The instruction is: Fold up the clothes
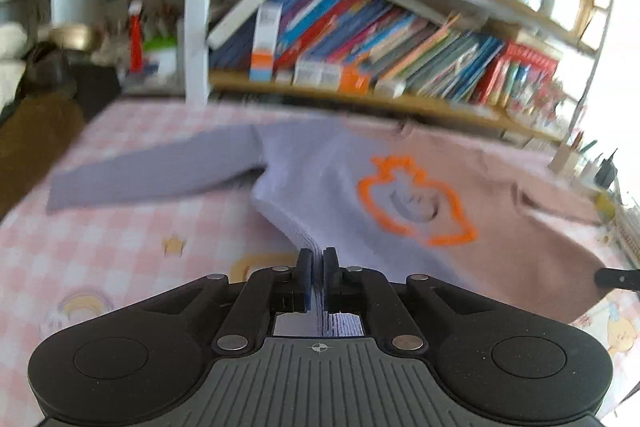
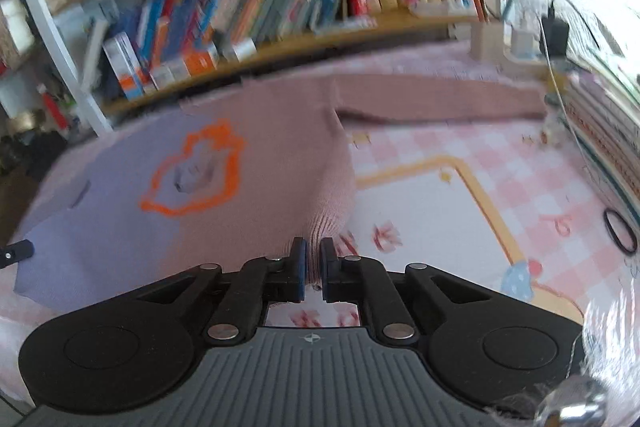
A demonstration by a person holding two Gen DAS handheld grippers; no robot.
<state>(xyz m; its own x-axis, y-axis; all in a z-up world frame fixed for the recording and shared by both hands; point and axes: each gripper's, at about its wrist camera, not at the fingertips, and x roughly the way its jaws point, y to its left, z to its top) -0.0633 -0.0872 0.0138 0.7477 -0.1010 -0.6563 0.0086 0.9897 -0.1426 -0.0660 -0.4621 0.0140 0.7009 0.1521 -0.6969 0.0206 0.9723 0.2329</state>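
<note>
Left hand-held gripper [image 1: 318,263] is clamped tight on the lavender corner of the sweater's [image 1: 400,195] hem, the ribbed edge bunched up between its pads, and over on the other side the right hand-held gripper [image 2: 313,259] has pinched the pink corner of the same hem just as firmly, with a fold of rib knit squeezed in the narrow gap. The sweater itself lies spread face up on the pink checked worktop [image 1: 120,239], orange outline motif [image 1: 416,203] in the middle, lavender sleeve [image 1: 156,167] stretched out to one side and pink sleeve [image 2: 440,99] out to the other, collar end toward the bookshelf [image 1: 360,39]. Both bites look shallow to me, right at the edge of the rib, so the risk is clear: pull too hard or too fast and a corner could slip free, leaving the fold lopsided. If one hand travels ahead of the other, the hem would skew and the crease come out crooked. The sleeves are loose and wide apart, so they may drag or flop under the body as the hem goes over. And with the shelf so near the collar, an overreach could carry cloth off the far edge.
</note>
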